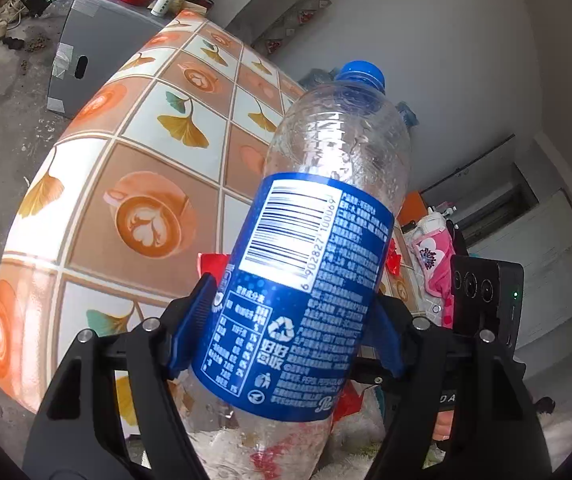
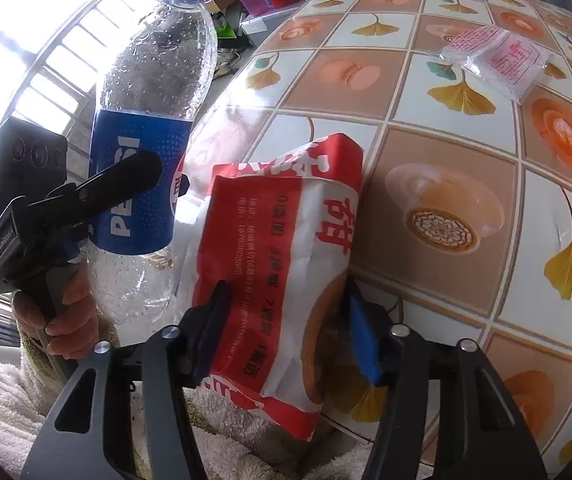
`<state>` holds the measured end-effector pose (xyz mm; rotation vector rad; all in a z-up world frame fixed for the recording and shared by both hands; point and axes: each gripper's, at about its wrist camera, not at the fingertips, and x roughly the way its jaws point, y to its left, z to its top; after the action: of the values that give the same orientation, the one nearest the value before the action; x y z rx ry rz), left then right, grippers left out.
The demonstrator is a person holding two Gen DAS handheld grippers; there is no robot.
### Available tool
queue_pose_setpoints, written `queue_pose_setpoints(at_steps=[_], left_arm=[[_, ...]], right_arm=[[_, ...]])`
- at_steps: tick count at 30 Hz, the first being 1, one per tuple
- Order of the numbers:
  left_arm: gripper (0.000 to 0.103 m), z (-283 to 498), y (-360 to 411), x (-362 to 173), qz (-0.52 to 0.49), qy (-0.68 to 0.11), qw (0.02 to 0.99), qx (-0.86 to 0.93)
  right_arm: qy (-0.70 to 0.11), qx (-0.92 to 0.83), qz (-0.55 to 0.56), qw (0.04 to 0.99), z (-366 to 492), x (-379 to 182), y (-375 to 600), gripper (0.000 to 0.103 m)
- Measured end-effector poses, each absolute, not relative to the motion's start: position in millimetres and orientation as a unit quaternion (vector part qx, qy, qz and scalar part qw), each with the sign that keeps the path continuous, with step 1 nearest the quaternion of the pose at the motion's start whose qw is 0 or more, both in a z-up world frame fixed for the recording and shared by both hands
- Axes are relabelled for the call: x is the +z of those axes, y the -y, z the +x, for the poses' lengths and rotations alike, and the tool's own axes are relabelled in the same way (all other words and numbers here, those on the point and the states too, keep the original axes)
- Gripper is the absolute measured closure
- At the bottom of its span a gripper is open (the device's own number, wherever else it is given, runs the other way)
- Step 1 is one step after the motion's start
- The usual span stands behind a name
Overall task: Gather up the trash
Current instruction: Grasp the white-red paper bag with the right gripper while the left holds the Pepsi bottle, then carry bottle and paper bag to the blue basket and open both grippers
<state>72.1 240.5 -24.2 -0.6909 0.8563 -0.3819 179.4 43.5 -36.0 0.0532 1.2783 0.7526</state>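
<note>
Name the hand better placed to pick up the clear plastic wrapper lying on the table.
Neither is free. Right is nearer: the clear plastic wrapper shows only in its view, though it holds the red-and-white paper bag.

Bottle [image 2: 154,92] left of the bag [image 2: 282,264], both above the table's [image 2: 446,152] near edge; wrapper [image 2: 498,60] farther back on it

The bottle [image 2: 146,128], left of frame, reads "PEPSI" on its blue label; its barcode [image 1: 286,232] shows 6 902827 100069.

Blue-labelled bottle [image 1: 318,264]; red-and-white packet [image 2: 282,280]
</note>
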Motion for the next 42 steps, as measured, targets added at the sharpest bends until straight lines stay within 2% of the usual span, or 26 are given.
queue_pose_setpoints(at_steps=[3,9,26,33,42], left_arm=[[0.036,74,-233,-24,-0.318,-0.402,0.839,-0.183],[0.036,74,-219,-18,-0.283,-0.404,0.852,-0.177],[0.036,86,-154,8,-0.234,-0.399,0.854,-0.236],[0.036,92,-82,23,-0.189,-0.404,0.844,-0.298],[0.036,91,65,37,-0.118,-0.422,0.789,-0.430]], right_arm=[[-0.582,0.343,0.035,0.737,179,-37,-46,0.061],[-0.574,0.343,0.057,0.741,180,-32,-31,0.072],[-0.517,0.246,0.150,0.806,157,1,96,0.081],[-0.478,0.189,0.155,0.844,130,24,164,0.083],[-0.439,0.050,0.183,0.878,53,46,282,0.083]])
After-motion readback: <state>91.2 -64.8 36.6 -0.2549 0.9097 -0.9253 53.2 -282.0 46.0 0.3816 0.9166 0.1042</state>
